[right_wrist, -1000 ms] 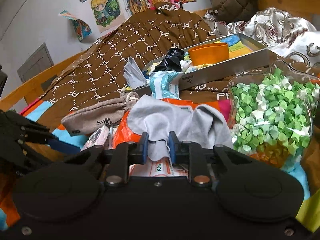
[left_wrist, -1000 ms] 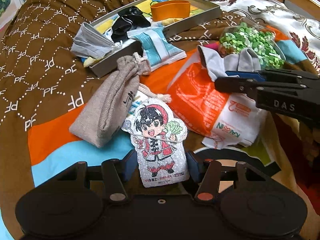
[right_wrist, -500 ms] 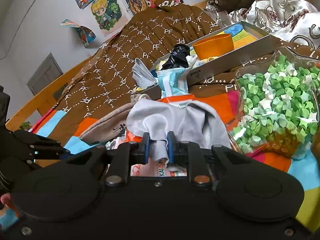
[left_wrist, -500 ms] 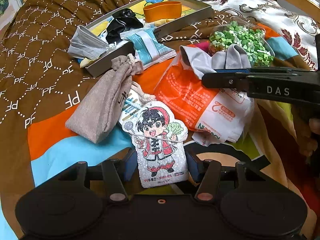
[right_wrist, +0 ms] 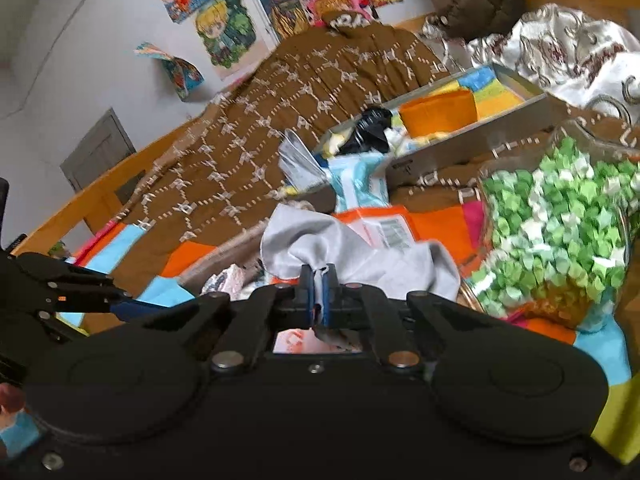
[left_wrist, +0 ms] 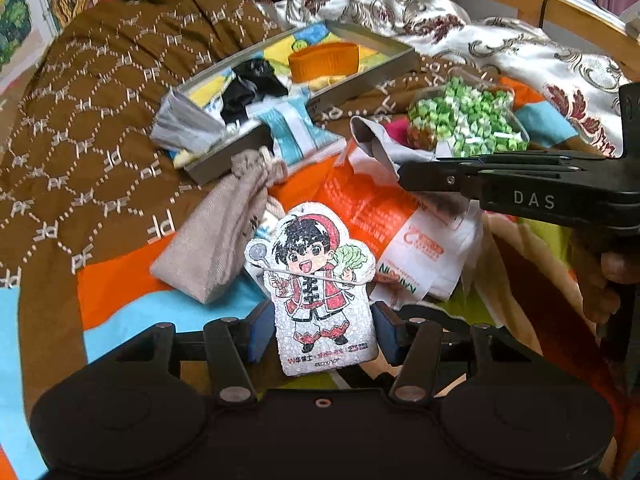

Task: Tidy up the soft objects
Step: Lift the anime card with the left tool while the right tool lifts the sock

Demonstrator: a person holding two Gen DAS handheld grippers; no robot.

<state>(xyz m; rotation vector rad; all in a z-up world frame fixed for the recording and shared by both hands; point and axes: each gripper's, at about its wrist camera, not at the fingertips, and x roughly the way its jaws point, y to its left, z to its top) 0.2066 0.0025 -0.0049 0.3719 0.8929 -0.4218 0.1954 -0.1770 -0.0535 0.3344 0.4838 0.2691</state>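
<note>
On the bed, the right gripper (right_wrist: 319, 294) has just been closing and now pinches the grey cloth (right_wrist: 352, 256) atop the orange bag (left_wrist: 360, 204). The left gripper (left_wrist: 320, 332) clamps the cartoon-figure sachet (left_wrist: 318, 288). Both seem ready for carrying to the tray (left_wrist: 360, 80).

Soft daylight, fisheye warp, slight blur

A home bedroom. A wooden-framed bed (right_wrist: 100, 204) carries a brown quilt (left_wrist: 92, 128), and cartoon posters (right_wrist: 224, 28) cover the wall.
</note>
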